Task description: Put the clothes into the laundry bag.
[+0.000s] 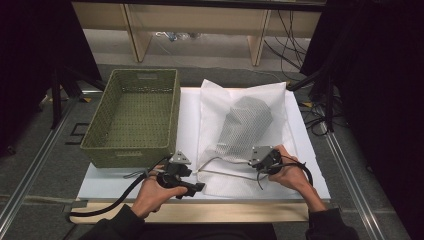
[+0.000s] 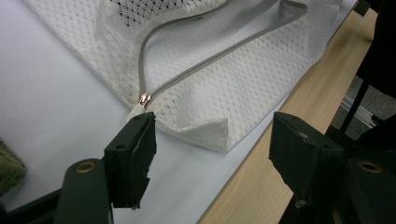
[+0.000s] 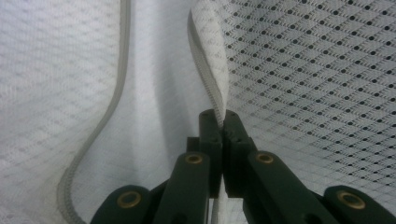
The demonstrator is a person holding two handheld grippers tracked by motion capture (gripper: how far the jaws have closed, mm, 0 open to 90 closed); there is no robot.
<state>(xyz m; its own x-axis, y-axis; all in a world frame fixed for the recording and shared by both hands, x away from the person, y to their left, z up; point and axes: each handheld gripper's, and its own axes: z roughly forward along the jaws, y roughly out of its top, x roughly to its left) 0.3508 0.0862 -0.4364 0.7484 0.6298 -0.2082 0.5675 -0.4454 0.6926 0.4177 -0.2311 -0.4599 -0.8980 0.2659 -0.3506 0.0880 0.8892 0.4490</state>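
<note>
Basket (image 1: pixel 132 117) on table (image 1: pixel 105 180) at left, mesh bag (image 1: pixel 242 125) beside it at right

Looks like a lab or recording setup rather than a home. Black curtains (image 1: pixel 30 65) hung down both sides, closing in the work area. Metal rails (image 1: pixel 30 172) running along the grey carpeted floor (image 1: pixel 60 165) at the left and right edges of the surface (image 1: pixel 125 175), itself covered with a white sheet over a plain wooden top. Loose black cables (image 1: pixel 295 37) trailing across the floor beyond the far right corner. Bare light-wood shelving (image 1: pixel 195 20) behind the far edge. A stand leg (image 1: pixel 56 100) planted by the far left corner.
</note>
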